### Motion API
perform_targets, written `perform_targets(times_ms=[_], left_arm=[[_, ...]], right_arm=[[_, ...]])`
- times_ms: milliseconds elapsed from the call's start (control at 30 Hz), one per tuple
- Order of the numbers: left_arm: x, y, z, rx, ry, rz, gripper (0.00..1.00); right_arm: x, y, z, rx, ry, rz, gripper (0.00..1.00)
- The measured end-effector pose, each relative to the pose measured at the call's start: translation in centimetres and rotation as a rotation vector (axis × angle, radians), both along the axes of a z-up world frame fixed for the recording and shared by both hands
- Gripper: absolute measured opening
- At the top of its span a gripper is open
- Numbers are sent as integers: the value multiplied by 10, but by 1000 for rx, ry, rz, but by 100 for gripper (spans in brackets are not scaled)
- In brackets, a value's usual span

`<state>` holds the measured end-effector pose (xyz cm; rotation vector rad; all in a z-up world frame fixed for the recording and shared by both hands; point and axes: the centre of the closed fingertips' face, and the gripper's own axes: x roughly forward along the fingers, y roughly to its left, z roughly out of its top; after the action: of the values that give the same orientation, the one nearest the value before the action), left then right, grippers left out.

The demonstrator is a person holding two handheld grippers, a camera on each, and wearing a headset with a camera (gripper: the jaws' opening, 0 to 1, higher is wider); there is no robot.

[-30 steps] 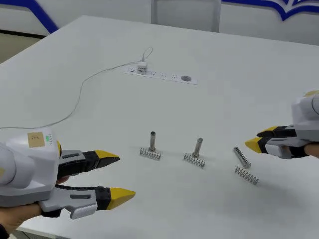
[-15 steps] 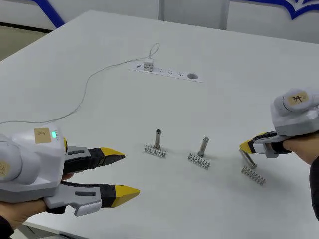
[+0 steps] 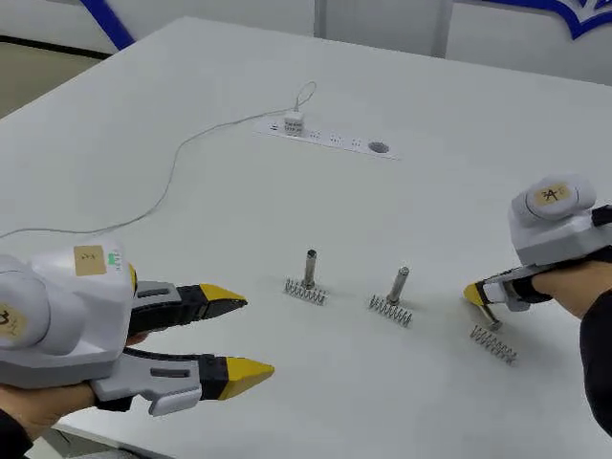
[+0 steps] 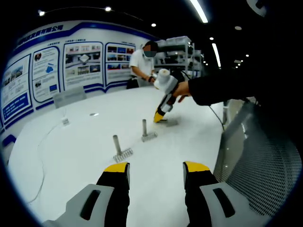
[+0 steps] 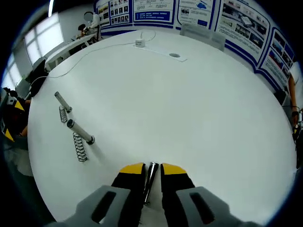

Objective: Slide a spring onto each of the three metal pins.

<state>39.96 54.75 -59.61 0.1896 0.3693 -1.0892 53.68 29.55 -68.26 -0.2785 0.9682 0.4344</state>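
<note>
Metal pin [image 5: 149,182] lies pinched between jaws of the right gripper [image 5: 152,167].

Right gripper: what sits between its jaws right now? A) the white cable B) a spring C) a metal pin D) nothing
C: in the right gripper view a metal pin is pinched between the closed yellow-tipped jaws of the right gripper, while the nearest spring lies loose on the table.
</note>
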Motion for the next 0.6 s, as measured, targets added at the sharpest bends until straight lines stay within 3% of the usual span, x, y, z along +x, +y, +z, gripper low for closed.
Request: perform_targets(times_ms=[233, 600], left_arm=[[0, -1, -1, -3, 4, -4, 46], [0, -1, -1, -5, 4, -4, 45]], right_arm=[[1, -2, -3, -10, 13, -6, 13], [-1, -2, -3, 21, 38, -34, 11]])
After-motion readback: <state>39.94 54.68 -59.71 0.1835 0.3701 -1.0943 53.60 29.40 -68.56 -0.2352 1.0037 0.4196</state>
